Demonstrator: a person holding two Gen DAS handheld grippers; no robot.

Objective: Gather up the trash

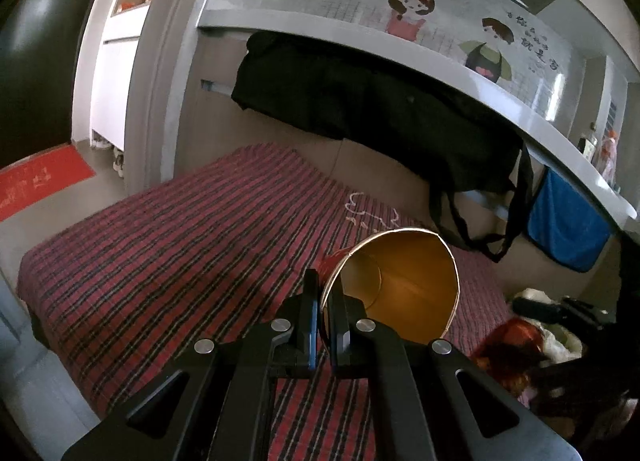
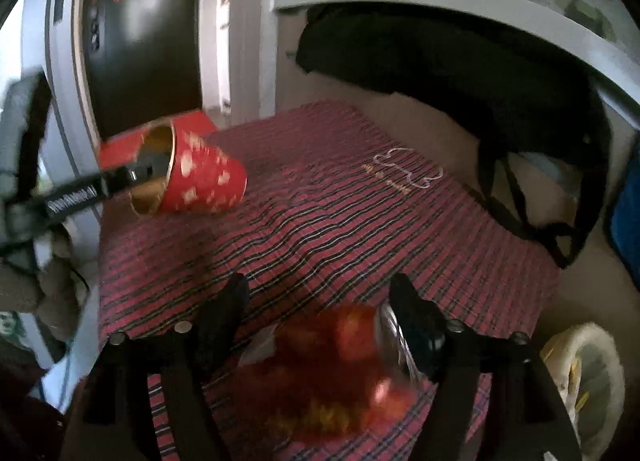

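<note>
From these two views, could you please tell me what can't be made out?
- Red wrapper, right wrist view: motion-blurred, print unreadable; whether the right gripper touches it is unclear.
- Red cup, left wrist view: outside hidden behind its rim.
- White container: cut off by the frame edge.

Home — entry doormat (image 1: pixel 38 181), cartoon wall decals (image 1: pixel 412 9)

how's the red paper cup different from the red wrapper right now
The red paper cup is a rigid cone, lifted off the table and tipped sideways; the red wrapper is crumpled and lies flat on the plaid tablecloth. The left gripper is clamped on the cup's rim, while the right gripper is open around the wrapper, not yet closed. Both are red trash.
</note>
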